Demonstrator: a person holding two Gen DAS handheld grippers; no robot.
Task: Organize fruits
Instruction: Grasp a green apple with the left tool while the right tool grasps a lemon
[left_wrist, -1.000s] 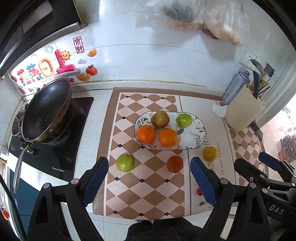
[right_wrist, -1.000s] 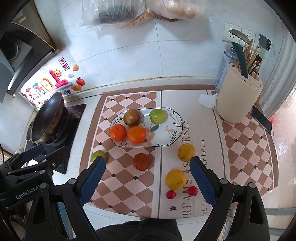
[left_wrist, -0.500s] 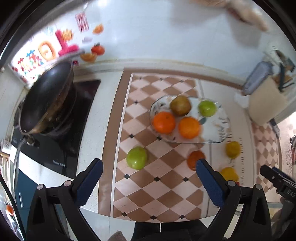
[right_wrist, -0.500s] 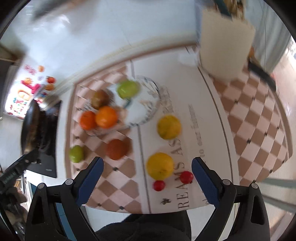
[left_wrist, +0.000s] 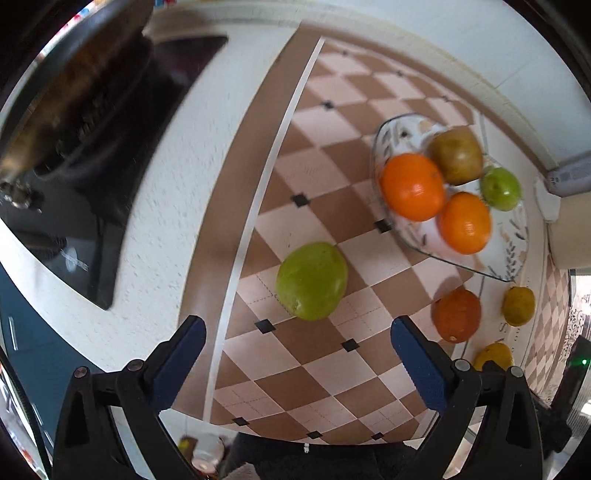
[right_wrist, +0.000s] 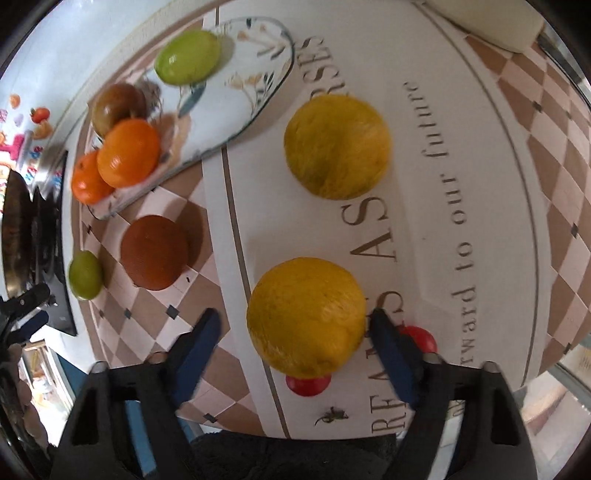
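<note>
Fingers of the left gripper (left_wrist: 297, 332) spread wide, blue pads (left_wrist: 415, 363) gripping nothing; the green fruit (left_wrist: 312, 280) lies on the checkered mat (left_wrist: 332, 147) just ahead of the gap, at 12 o'clock from the fingertips, touching neither pad. Fingers of the right gripper (right_wrist: 295, 325) likewise spread, bracketing the near yellow fruit (right_wrist: 306, 315); the pad at 3 o'clock appears to meet or overlap the fruit's edge, the pad at 9 o'clock stands apart from it; contact cannot be confirmed.

Left wrist view: patterned plate (left_wrist: 513, 254) at 2 o'clock from the green fruit, bearing two oranges (left_wrist: 412, 186), a brownish fruit (left_wrist: 456, 155) and a small green fruit (left_wrist: 500, 188); dark orange fruit (left_wrist: 456, 314) on the mat at 3 o'clock from the green fruit; dark pan (left_wrist: 70, 85) on the black cooktop (left_wrist: 92, 236) at 10 o'clock.

Right wrist view: far yellow fruit (right_wrist: 336, 146) at 12 o'clock from the near one, both on the lettered part of the mat; two small red fruits (right_wrist: 308, 384) partly hidden beneath and beside the near yellow fruit, at 6 and 3 o'clock; the plate at 11 o'clock; the dark orange fruit at 9 o'clock, the green fruit beyond it.
</note>
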